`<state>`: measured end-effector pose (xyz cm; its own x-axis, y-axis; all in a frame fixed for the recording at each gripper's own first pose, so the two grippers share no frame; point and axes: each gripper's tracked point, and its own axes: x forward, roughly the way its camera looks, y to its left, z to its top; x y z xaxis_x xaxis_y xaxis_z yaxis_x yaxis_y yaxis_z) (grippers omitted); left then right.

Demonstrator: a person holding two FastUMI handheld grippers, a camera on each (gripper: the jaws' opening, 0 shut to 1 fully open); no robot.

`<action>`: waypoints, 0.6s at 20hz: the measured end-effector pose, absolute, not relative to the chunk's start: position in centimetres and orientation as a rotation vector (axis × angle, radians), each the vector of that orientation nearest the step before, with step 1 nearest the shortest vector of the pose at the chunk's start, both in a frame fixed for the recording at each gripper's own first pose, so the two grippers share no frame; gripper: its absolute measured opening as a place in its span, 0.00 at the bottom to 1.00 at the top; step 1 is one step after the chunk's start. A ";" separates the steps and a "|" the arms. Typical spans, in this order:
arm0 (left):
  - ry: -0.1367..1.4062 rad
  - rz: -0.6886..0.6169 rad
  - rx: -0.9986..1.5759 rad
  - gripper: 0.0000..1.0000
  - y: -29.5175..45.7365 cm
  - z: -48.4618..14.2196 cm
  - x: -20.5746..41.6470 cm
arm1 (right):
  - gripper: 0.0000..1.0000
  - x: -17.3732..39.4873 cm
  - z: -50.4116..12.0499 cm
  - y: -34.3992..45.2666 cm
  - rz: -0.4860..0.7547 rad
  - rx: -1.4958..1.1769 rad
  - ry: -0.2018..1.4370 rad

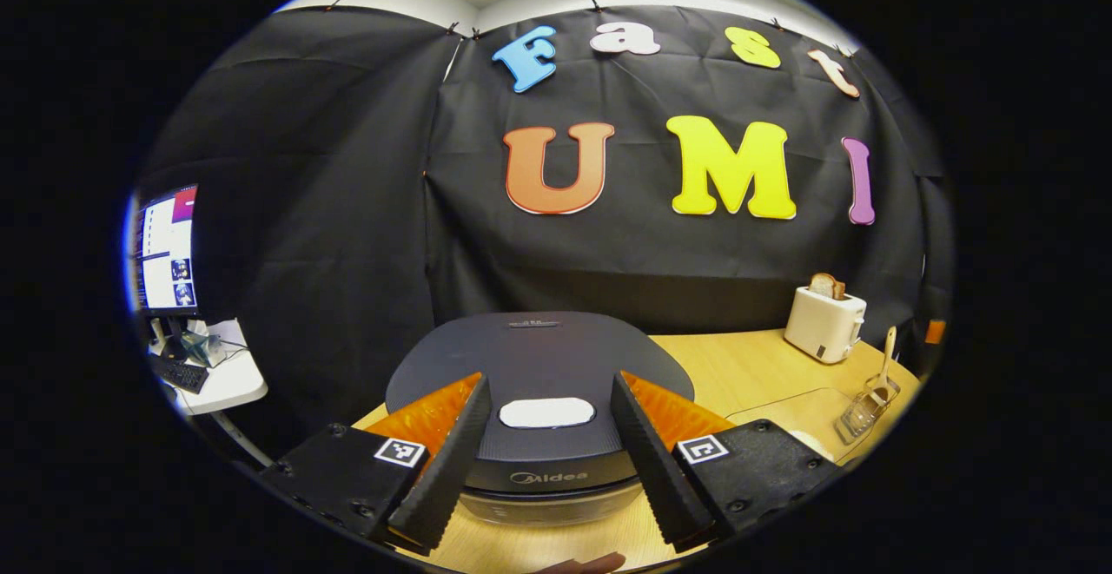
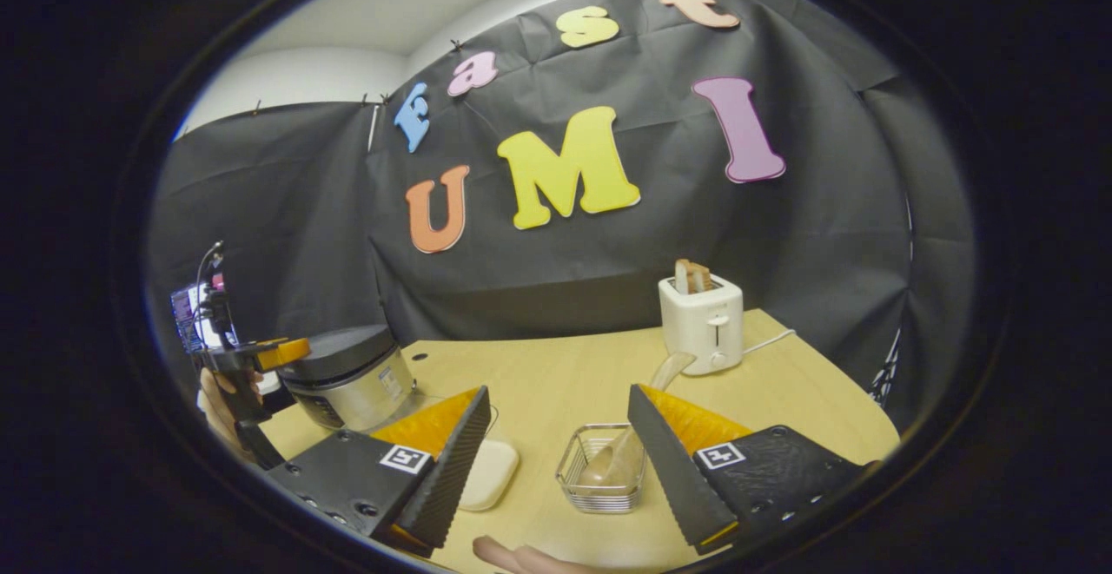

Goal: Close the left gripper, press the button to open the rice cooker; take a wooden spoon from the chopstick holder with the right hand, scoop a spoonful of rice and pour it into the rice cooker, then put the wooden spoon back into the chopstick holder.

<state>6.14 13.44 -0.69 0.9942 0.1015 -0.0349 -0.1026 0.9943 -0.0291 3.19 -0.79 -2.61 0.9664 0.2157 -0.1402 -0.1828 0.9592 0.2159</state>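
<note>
Positioning in the left gripper view: the left tool (image 1: 547, 452) is hovering directly in front of the rice cooker (image 1: 539, 374), its fingers spread wide and framing the pale button (image 1: 546, 412) on the closed lid. That alignment suits a press, but the task calls for the fingers to be brought together first, so the step in hand is judged to be the closing of this tool, not yet done. Farther right on the desk (image 1: 747, 366), the chopstick holder (image 1: 864, 413) is standing with the wooden spoon (image 1: 886, 357) rising upright out of it, handle up and therefore easy to pinch. A toaster (image 1: 824, 322) with bread in it is sitting behind, near the wall, and a monitor (image 1: 167, 251) is glowing on a side table at far left.

Positioning in the right gripper view: the right tool (image 2: 556, 452) is also spread and gripping nothing, pointing at the wire holder (image 2: 604, 468), which is lying between its fingers farther out on the desk. The spoon's handle (image 2: 669, 372) is leaning toward the toaster (image 2: 702, 324). A pale flat dish (image 2: 488, 472) is lying just beside the left finger; whether it holds rice cannot be told. At far left a hand (image 2: 228, 405) is holding the other tool beside the cooker. The right tool is judged to be waiting until the lid is open.
</note>
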 end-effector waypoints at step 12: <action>0.028 0.107 -0.039 0.88 13.6 -1.7 5.9 | 0.90 1.2 -2.2 -0.6 0.251 0.246 0.164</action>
